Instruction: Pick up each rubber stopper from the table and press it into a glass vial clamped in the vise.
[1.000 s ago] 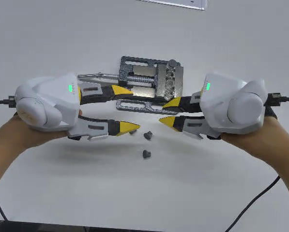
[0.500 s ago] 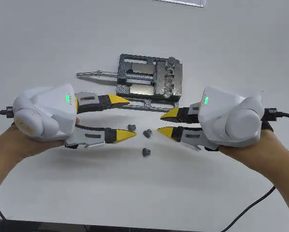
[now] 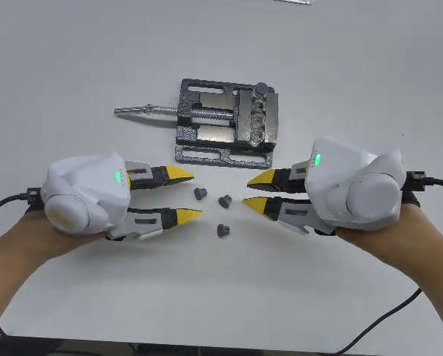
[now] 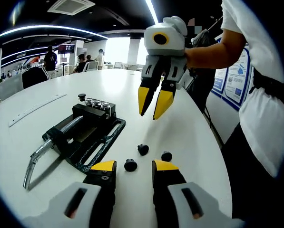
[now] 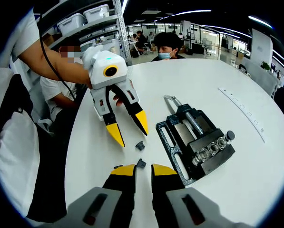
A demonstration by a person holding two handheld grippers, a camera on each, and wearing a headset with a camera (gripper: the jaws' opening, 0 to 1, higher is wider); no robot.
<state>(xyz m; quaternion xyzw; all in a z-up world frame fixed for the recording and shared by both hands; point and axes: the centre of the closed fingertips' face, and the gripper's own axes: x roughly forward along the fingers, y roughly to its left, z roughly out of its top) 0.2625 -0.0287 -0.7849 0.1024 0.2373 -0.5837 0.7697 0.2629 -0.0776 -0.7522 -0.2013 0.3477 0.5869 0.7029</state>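
Two grippers: both low over the white table (image 3: 73,67), tips facing each other across the middle of the head view, each held in a person's hand.
Left gripper (image 3: 195,194): lower left of the head view, jaws spread wide, nothing between them. In the right gripper view it comes in from the upper left (image 5: 132,137), yellow tips angled down at the table.
Rubber stoppers (image 3: 225,201): three loose ones on the table, dead centre of the head view, in the gap between the two sets of tips. One (image 3: 200,193) sits just off the left gripper's tips, the pointed one is beside it to the right, and the third (image 3: 222,231) is lower in the frame, a bit apart. In the left gripper view the nearest one (image 4: 131,165) shows right between that gripper's own jaw tips at the bottom of the frame.
Vise (image 3: 221,126): upper middle of the head view, flat on the table, screw handle (image 3: 139,111) sticking out to the left.
Glass vials (image 3: 260,122): a row clamped at the right end of the vise. The top one has a fourth stopper (image 3: 262,88) in it; the others show clear glass tops.
Right gripper (image 3: 247,191): lower right of the head view, jaws parted with a narrower gap than the left one, holding nothing. In the left gripper view it hangs at the upper middle (image 4: 151,113).
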